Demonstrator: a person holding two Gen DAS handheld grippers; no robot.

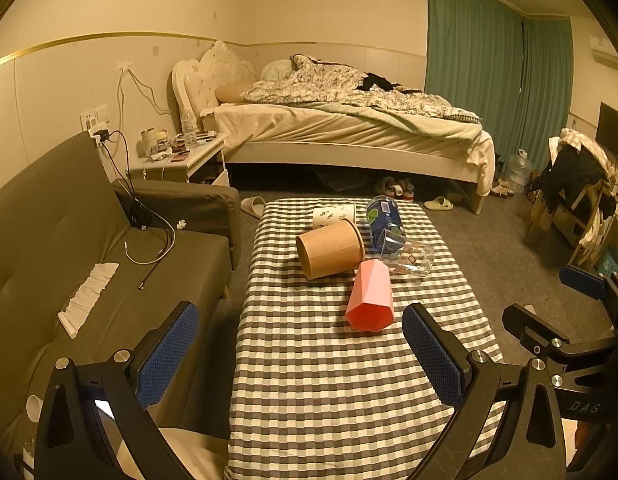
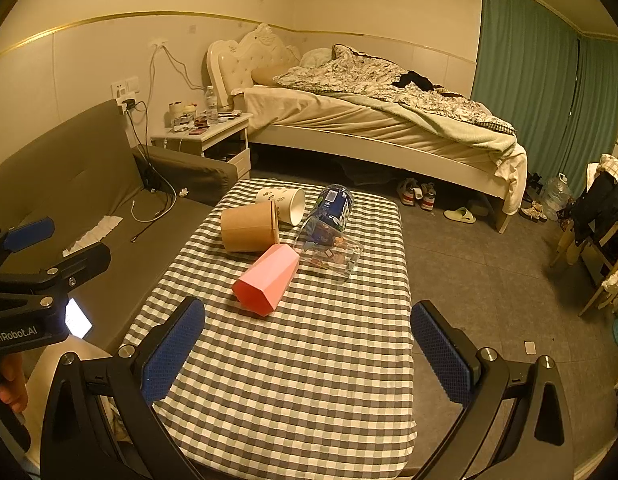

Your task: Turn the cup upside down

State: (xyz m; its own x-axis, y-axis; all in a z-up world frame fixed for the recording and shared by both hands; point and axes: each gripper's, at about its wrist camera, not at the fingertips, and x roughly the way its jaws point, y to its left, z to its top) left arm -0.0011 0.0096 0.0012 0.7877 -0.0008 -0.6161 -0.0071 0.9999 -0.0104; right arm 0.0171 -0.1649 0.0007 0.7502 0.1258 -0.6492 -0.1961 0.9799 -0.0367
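Observation:
Several cups lie on their sides on the checked table (image 1: 329, 380) (image 2: 301, 380). A pink faceted cup (image 1: 369, 302) (image 2: 267, 279) is nearest. Behind it lie a brown paper cup (image 1: 330, 253) (image 2: 249, 227), a white patterned cup (image 1: 334, 216) (image 2: 283, 204), a blue cup (image 1: 385, 220) (image 2: 331, 212) and a clear glass cup (image 1: 409, 258) (image 2: 329, 254). My left gripper (image 1: 301, 344) is open and empty, above the table's near left part. My right gripper (image 2: 309, 344) is open and empty, above the table's near part; it also shows in the left wrist view (image 1: 549, 304).
A grey sofa (image 1: 89, 260) (image 2: 89, 184) with cables and a white cloth stands left of the table. A bed (image 1: 349, 120) (image 2: 389, 112), a nightstand (image 1: 181, 160) and shoes lie beyond. A chair with clothes (image 1: 577, 184) stands at the right.

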